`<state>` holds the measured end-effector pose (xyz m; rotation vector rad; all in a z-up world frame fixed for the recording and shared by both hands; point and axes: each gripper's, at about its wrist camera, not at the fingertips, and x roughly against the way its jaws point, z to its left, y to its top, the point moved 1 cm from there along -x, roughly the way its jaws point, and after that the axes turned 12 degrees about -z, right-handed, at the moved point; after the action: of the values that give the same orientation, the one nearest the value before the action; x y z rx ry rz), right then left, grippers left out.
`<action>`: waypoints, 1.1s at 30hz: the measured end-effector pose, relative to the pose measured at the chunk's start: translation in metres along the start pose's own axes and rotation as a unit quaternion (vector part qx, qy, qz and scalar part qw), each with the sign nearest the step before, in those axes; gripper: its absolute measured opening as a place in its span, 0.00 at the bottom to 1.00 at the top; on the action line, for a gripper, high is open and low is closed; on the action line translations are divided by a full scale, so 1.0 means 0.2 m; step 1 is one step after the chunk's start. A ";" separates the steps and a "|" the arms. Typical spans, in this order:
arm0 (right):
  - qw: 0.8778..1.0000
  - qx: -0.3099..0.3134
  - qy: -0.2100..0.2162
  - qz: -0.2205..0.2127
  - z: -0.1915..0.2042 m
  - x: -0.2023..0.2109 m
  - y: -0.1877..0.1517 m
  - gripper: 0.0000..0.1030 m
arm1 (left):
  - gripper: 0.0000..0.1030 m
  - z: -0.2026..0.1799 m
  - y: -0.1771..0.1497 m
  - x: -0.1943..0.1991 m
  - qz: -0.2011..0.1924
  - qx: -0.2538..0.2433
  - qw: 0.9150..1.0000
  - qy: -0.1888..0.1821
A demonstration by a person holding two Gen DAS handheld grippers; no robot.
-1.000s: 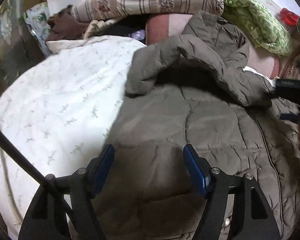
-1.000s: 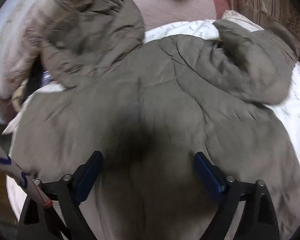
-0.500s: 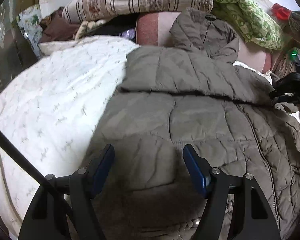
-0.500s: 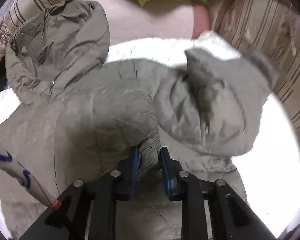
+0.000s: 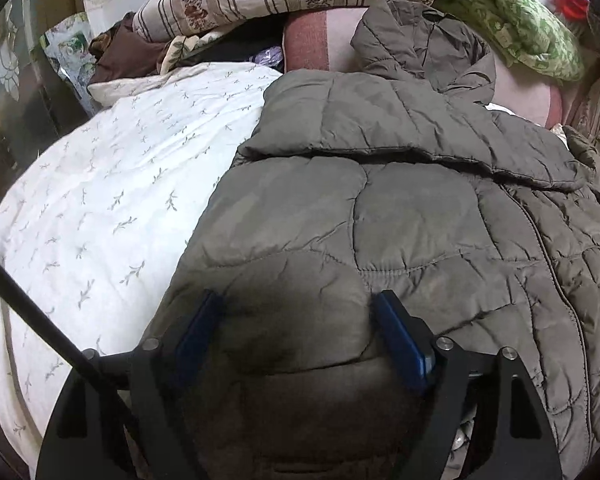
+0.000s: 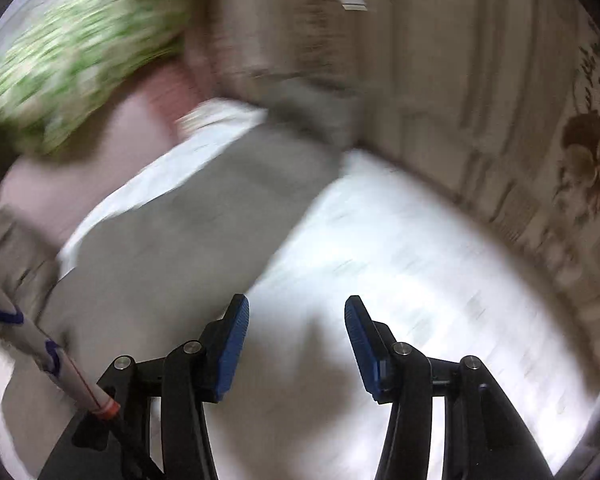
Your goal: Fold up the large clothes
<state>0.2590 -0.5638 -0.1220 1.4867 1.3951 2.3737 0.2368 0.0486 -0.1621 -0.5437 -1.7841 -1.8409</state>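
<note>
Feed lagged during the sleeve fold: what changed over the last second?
The sleeve now lies folded flat across the jacket. The right gripper pinched jacket fabric, let go, swung aside over the white bedding, jaws opening, empty. The left gripper stayed over the hem, opening.

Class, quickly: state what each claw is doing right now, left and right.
Left claw: opening, jaws wide over the jacket, gripping nothing.
Right claw: opening, nothing between its jaws, above the white quilt.

Both wrist cams looked steeply down, close over the bed; they shared the jacket and quilt.
</note>
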 end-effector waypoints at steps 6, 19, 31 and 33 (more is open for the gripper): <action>0.998 0.028 -0.042 -0.027 -0.08 -0.27 0.26 0.75 | 0.88 0.00 -0.01 -0.06 0.011 0.007 1.000 0.001; 0.992 0.082 -0.082 -0.051 0.06 -0.43 0.45 0.08 | 0.94 0.00 -0.01 -0.09 0.016 0.017 1.000 0.006; 0.978 0.117 0.022 -0.169 0.54 0.88 0.61 0.08 | 0.93 0.08 0.04 0.05 -0.017 0.041 0.999 -0.001; 0.972 0.144 0.072 -0.172 0.80 1.09 0.51 0.08 | 0.93 0.13 0.07 0.13 -0.040 0.054 0.998 0.004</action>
<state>0.2979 -0.4236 0.1266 1.0180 1.9177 2.1683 0.2221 0.0730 -0.1334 -0.4294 -1.9115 -1.7844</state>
